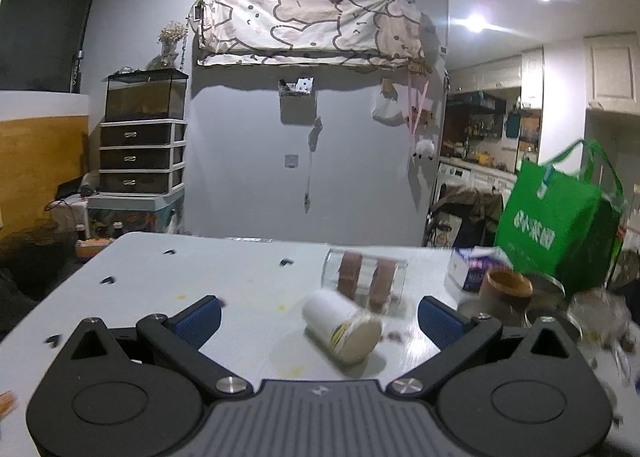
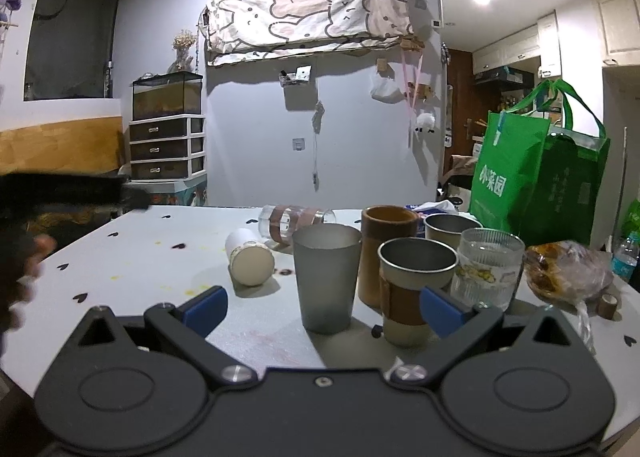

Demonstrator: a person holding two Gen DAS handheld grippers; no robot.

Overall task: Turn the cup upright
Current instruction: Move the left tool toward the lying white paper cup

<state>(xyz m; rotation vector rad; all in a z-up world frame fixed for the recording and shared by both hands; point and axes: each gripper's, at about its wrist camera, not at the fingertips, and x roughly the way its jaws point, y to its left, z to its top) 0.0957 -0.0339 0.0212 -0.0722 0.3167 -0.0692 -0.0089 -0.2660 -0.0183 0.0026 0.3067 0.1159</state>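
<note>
A white paper cup [image 1: 342, 329] lies on its side on the white table [image 1: 160, 289], flat base toward me. My left gripper [image 1: 320, 317] is open, its blue pads on either side of the cup and apart from it. Behind the cup a clear glass with brown bands [image 1: 364, 281] also lies on its side. In the right wrist view the white cup [image 2: 250, 261] and the lying glass [image 2: 292, 223] sit left of centre. My right gripper [image 2: 324, 307] is open and empty, in front of an upright grey tumbler [image 2: 326, 277].
Upright cups stand at the right: a brown cylinder [image 2: 388, 249], a metal cup with a brown sleeve [image 2: 412, 289], another metal cup [image 2: 450, 229], a ribbed glass [image 2: 486, 269]. A green bag [image 2: 536, 165] and a plastic-wrapped item [image 2: 568, 269] sit behind. A hand shows at the left edge.
</note>
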